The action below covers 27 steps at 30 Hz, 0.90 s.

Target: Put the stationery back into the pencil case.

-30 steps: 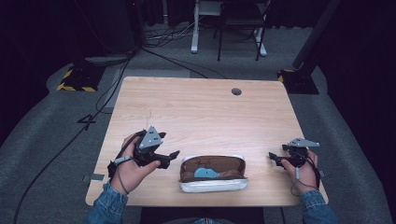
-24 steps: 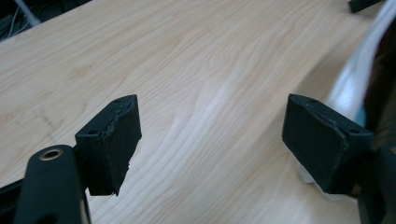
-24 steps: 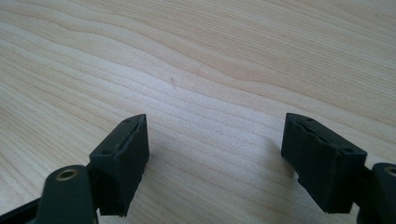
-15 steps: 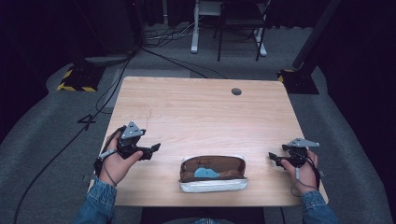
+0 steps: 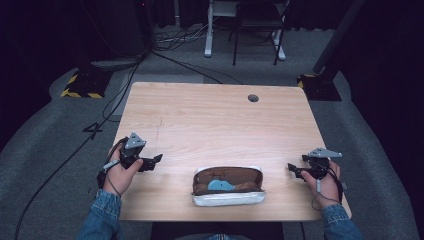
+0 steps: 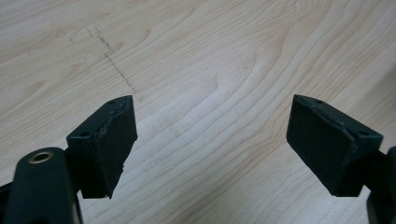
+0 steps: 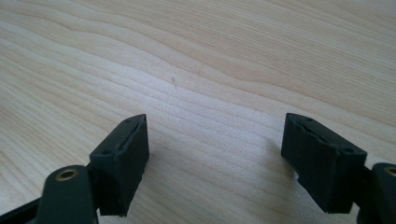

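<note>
Comparing the high view with those from a second and half a second earlier, the left gripper point(image 5: 150, 162) has drawn away from the pouch point(image 5: 228, 186) toward 9 o'clock and dropped lower over the table point(image 5: 210, 120). A second ago it hung just beside the pouch's left end; it now sits near the table's left edge, well apart from the pouch. Its jaws have just been opening, and in the left gripper view they stand spread wide with nothing between them, only bare wood grain beneath.

Right gripper point(image 5: 296, 171): unchanged in place across the three high views, at 3 o'clock of the pouch, near but not touching. Its jaws are likewise spread and empty in the right gripper view.

Pouch: lies at 6 o'clock on the table, close to the near edge, between the two hands. It is a brown case with a white underside, mouth open upward, with a blue object point(image 5: 220, 185) lying inside. Its position matches the earlier pictures.

Judgement: the withdrawal and opening of the left tool read as a release and retreat, with both hands parked either side. Either the work on the pouch is finished, or a fresh approach is needed, since neither tool has hold of anything.
</note>
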Each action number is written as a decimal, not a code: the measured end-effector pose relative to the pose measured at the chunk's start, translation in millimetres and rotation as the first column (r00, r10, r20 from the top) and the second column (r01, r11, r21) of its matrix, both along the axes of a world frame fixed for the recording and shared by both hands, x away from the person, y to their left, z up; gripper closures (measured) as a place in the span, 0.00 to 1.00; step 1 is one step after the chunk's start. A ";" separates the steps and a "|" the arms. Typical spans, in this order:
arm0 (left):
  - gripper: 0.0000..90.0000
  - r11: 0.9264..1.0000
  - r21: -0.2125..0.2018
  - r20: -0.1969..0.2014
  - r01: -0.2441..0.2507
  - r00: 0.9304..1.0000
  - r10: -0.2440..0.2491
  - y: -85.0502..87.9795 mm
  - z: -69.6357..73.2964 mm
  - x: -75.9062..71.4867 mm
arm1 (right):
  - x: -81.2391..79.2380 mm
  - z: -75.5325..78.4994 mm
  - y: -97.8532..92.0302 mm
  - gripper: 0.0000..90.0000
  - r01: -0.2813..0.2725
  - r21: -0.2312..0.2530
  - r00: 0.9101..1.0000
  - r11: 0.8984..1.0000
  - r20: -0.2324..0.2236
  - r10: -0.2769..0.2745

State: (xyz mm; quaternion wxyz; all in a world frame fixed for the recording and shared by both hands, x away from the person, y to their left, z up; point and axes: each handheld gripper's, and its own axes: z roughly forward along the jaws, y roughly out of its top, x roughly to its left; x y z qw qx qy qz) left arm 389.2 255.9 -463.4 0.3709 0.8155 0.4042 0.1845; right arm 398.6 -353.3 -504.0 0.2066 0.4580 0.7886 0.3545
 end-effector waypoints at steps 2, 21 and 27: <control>0.18 1.000 0.002 -0.004 -0.004 1.000 0.004 1.2 -4.3 0.8 | 0.0 0.0 0.0 0.26 0.000 0.000 1.000 1.000 0.000 0.000; 0.18 0.997 0.070 -0.056 0.011 0.998 -0.007 1.0 -34.5 6.5 | -0.1 0.1 0.0 0.26 -0.002 -0.001 1.000 1.000 -0.001 0.002; 0.15 0.999 0.038 -0.087 -0.017 0.996 0.020 -0.8 -41.4 8.5 | -0.1 0.1 0.1 0.26 -0.006 -0.001 1.000 1.000 0.000 0.006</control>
